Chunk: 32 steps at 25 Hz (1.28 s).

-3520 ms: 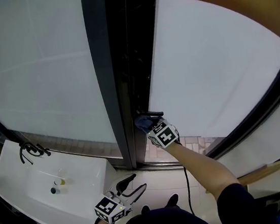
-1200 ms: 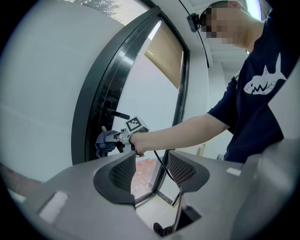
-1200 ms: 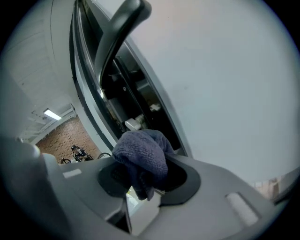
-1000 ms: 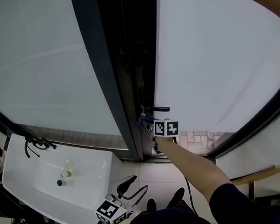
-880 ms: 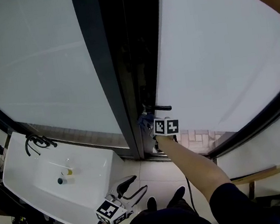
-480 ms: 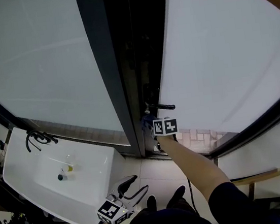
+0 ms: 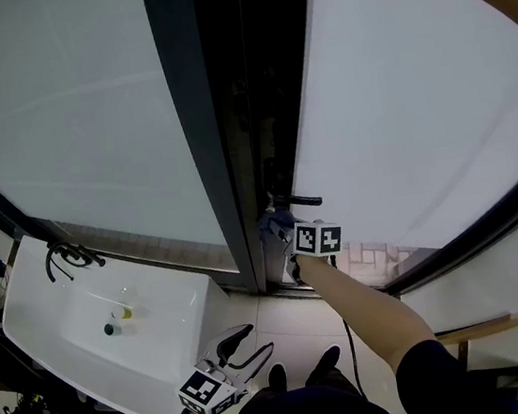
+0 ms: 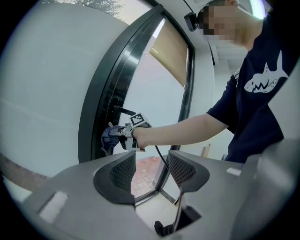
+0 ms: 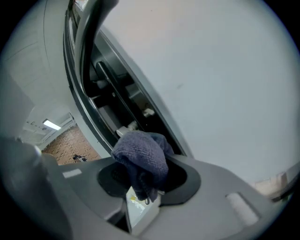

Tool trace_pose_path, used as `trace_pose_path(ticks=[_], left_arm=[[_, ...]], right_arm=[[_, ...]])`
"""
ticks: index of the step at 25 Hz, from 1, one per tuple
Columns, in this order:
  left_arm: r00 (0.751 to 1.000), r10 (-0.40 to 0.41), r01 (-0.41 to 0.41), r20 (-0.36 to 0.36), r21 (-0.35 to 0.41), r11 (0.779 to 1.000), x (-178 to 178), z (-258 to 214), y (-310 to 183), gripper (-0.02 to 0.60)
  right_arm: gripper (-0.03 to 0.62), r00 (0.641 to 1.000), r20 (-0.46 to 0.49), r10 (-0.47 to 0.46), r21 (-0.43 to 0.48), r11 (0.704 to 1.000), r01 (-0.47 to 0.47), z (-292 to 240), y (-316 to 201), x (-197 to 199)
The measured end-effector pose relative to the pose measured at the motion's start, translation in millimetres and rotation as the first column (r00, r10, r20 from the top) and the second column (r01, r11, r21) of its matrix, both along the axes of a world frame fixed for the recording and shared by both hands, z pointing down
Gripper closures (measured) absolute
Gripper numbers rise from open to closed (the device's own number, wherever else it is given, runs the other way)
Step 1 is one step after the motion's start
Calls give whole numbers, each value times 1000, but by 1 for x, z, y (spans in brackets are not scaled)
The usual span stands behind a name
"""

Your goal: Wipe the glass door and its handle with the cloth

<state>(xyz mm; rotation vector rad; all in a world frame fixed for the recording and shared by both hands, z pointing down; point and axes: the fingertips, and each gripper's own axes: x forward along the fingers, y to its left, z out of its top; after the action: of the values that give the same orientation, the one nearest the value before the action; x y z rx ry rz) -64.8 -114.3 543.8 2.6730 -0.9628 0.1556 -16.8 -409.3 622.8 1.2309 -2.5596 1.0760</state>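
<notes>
The frosted glass door (image 7: 416, 105) stands ajar beside a black frame (image 7: 203, 142). Its black lever handle (image 7: 294, 201) sticks out at the door's edge. My right gripper (image 7: 282, 229) is just below the handle, shut on a blue-grey cloth (image 7: 274, 222) that is close to or touching the door's edge. In the right gripper view the cloth (image 9: 142, 154) bulges between the jaws in front of the dark door edge (image 9: 112, 93). My left gripper (image 7: 244, 347) hangs low by the person's waist, open and empty. It sees the handle (image 8: 123, 111) and the cloth (image 8: 110, 137).
A white sink (image 7: 29, 326) with a black tap (image 7: 63, 260) and two small bottles (image 7: 115, 321) sits at the lower left. A second frosted pane (image 7: 69, 132) is left of the frame. A wooden bar (image 7: 487, 323) lies at the lower right. The person's shoes (image 7: 304, 372) are on the tiled floor.
My right gripper has shifted slightly down and to the right under the handle, still holding the cloth. The left gripper has stayed low and open.
</notes>
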Motion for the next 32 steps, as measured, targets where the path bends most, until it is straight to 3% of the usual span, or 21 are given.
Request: trace_pose_path(ticks=[5, 14, 18, 21, 23, 27, 32], left_arm=[[1000, 13, -13, -6, -7, 1000, 6, -1, -2, 368], [1000, -7, 7, 4, -12, 1000, -2, 1, -2, 368], [1000, 2, -2, -3, 0, 1000, 3, -8, 0, 368], [1000, 14, -14, -6, 8, 1000, 5, -10, 1, 368], [1000, 28, -28, -2, 14, 1000, 4, -7, 2, 368], [997, 73, -74, 4, 30, 997, 5, -10, 0, 368], [986, 165, -165, 6, 48, 985, 18, -14, -2, 368]], right_arm=[[462, 1000, -15, 15, -37, 999, -15, 9, -8, -3], [461, 986, -155, -54, -64, 997, 45, 34, -13, -12], [462, 970, -228, -81, -102, 993, 59, 56, 0, -5], [462, 969, -225, -101, -98, 992, 81, 66, 22, 4], [462, 969, -213, -124, -66, 991, 112, 62, 44, 9], [461, 959, -237, -157, 90, 979, 183, 27, 89, 24], [461, 969, -211, -132, 222, 959, 179, -19, 155, 61]])
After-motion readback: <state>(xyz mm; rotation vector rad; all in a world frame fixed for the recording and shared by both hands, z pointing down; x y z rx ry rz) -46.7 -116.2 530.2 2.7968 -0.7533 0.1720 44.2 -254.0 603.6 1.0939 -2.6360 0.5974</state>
